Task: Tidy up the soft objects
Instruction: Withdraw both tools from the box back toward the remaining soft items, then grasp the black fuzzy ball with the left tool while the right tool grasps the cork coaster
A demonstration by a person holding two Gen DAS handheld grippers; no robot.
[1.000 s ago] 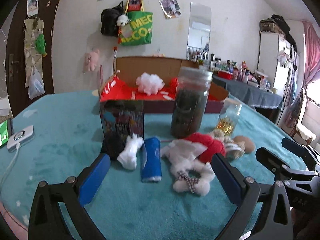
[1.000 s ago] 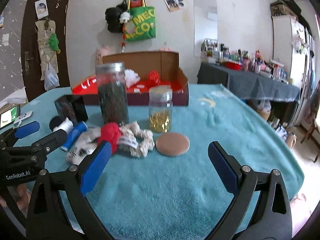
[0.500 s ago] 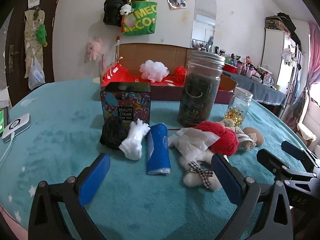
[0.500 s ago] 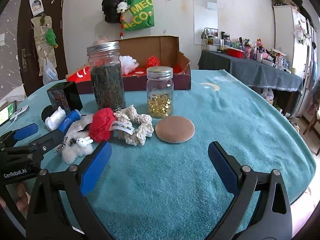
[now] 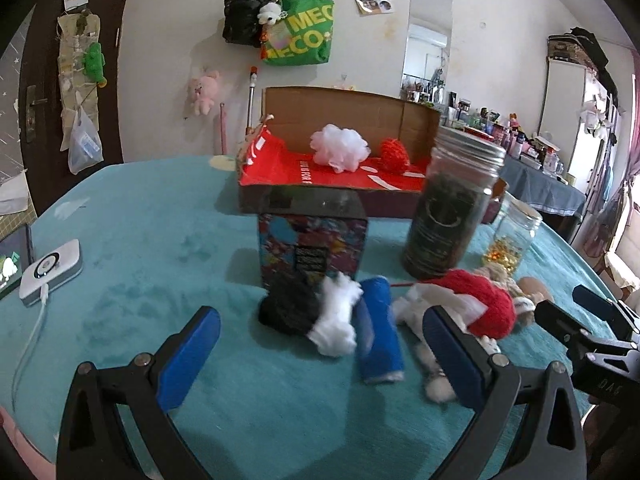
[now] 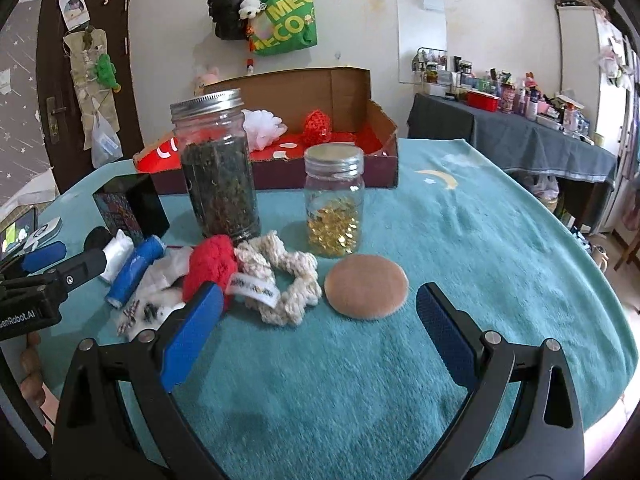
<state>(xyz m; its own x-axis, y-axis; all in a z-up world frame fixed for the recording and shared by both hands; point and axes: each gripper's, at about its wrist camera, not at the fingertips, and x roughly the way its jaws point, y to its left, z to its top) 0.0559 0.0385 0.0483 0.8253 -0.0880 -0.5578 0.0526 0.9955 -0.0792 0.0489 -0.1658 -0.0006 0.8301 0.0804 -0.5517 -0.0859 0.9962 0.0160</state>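
Note:
Soft items lie in a row on the teal cloth: a black pom, a white fluffy piece, a blue roll, a red knit ball, a cream rope scrunchie and a tan round puff. My left gripper is open just in front of the black, white and blue pieces. My right gripper is open, close before the scrunchie and puff. An open cardboard box behind holds a white pouf and a red knit item.
A tall jar of dark leaves and a small jar of gold capsules stand behind the soft items, beside a colourful box. A white charger with cable lies far left. A cluttered dark table stands at right.
Both grippers have come closer to the row of soft items; the left one now points more at the black, white and blue pieces. Both stay open.

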